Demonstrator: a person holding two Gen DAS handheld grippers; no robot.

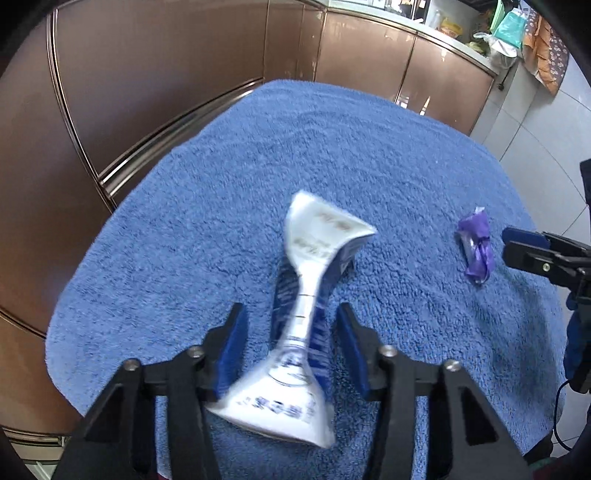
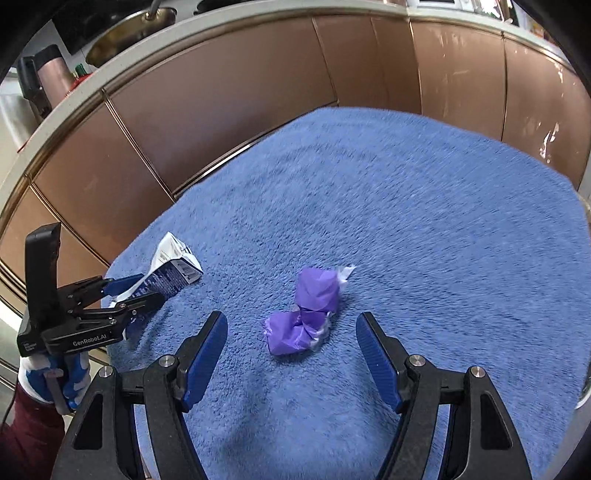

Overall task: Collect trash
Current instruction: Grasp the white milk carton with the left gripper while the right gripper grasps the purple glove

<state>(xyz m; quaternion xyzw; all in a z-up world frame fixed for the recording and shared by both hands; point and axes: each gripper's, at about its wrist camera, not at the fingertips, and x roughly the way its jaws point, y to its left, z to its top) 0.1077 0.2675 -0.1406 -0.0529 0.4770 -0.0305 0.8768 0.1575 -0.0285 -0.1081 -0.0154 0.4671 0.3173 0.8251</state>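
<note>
Work surface is covered by a fluffy blue terry-cloth towel (image 2: 388,206). Right behind it runs a row of glossy copper-brown cabinet doors (image 2: 229,110) with thin metallic trim, catching soft light reflections. A pale countertop (image 2: 236,40) sits above them, with a brass-coloured round basin (image 2: 129,33), probably a sink, set in. Off to the side there's a light grey tiled floor (image 1: 532,136), and the counter's far end holds cluttered bags and packets (image 1: 509,26).
</note>
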